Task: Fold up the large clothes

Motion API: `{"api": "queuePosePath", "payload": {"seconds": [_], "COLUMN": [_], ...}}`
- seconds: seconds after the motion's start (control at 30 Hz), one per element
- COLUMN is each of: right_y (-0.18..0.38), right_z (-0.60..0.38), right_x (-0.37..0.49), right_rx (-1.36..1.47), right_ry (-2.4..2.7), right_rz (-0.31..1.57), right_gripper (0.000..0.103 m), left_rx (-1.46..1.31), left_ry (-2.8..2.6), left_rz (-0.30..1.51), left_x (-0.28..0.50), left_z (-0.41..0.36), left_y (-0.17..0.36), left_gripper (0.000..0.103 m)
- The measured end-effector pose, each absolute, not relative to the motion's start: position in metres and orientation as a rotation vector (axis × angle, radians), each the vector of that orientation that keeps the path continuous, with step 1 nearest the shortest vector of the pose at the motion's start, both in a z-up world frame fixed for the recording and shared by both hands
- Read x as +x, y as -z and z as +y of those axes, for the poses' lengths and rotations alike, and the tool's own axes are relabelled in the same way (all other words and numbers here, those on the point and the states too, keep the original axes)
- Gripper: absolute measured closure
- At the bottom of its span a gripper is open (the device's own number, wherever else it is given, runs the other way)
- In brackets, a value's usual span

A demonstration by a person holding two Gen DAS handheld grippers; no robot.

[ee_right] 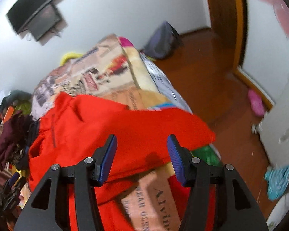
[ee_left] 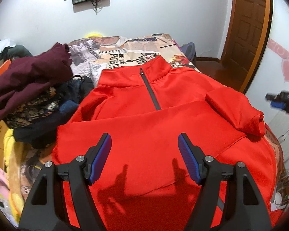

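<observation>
Left wrist view: the red pullover [ee_left: 163, 127] is being shown spread on the bed [ee_left: 125, 48], one sleeve [ee_left: 235, 109] already folded in. Both the left gripper [ee_left: 144, 157] and right gripper [ee_right: 142, 157] are being held with jaws apart, nothing gripped; most folding is judged undone.

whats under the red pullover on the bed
The red pullover lies on a printed blanket, which shows beyond the collar and at the near right corner. Whatever lies directly beneath its body is covered.

Bed [ee_left: 113, 57] with printed blanket; red pullover [ee_left: 163, 127] spread flat on it, clothes pile [ee_left: 28, 88] at left.
</observation>
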State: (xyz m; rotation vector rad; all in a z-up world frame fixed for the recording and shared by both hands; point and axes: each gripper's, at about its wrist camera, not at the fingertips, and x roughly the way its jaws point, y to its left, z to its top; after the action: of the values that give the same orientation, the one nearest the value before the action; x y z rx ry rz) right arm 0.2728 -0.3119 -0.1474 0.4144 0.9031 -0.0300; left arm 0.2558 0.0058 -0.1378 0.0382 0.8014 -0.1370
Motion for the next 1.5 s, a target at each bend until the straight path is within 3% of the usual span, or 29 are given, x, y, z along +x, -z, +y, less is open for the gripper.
{"api": "queuePosePath", "payload": {"seconds": [0.23, 0.37, 0.5, 0.6, 0.67, 0.7, 0.87, 1.23, 1.37, 1.5], "right_y": [0.206, 0.210, 0.215, 0.216, 0.211, 0.208, 0.174, 0.034, 0.015, 0.031], "right_z": [-0.338, -0.337, -0.333, -0.338, -0.337, -0.335, -0.316, -0.229, -0.170, -0.114], "right_x": [0.287, 0.303, 0.323, 0.327, 0.326, 0.325, 0.318, 0.274, 0.264, 0.262], "right_rx": [0.579, 0.571, 0.552, 0.580, 0.569, 0.569, 0.492, 0.343, 0.265, 0.202], "right_ry": [0.021, -0.014, -0.048, -0.028, -0.021, -0.033, -0.025, -0.259, -0.385, -0.494], "right_rz": [1.056, 1.076, 1.076, 1.074, 1.067, 1.063, 0.972, 0.703, 0.681, 0.742], "right_gripper": [0.053, 0.046, 0.046, 0.060, 0.087, 0.093, 0.097, 0.098, 0.098, 0.098], "left_rx": [0.014, -0.052, -0.096, -0.127, -0.126, -0.122, -0.096, -0.069, -0.056, -0.063], "left_ry": [0.128, 0.127, 0.100, 0.083, 0.076, 0.073, 0.066, 0.063, 0.060, 0.045], "left_rz": [0.877, 0.919, 0.924, 0.924, 0.919, 0.918, 0.892, 0.791, 0.765, 0.744], "left_x": [0.275, 0.283, 0.283, 0.280, 0.276, 0.276, 0.264, 0.232, 0.218, 0.203], "left_z": [0.007, 0.015, 0.025, 0.034, 0.037, 0.038, 0.043, 0.052, 0.059, 0.070], "left_y": [0.162, 0.171, 0.174, 0.172, 0.169, 0.168, 0.156, 0.114, 0.103, 0.095], "left_gripper": [0.030, 0.030, 0.030, 0.030, 0.030, 0.030, 0.030, 0.030, 0.030, 0.030]}}
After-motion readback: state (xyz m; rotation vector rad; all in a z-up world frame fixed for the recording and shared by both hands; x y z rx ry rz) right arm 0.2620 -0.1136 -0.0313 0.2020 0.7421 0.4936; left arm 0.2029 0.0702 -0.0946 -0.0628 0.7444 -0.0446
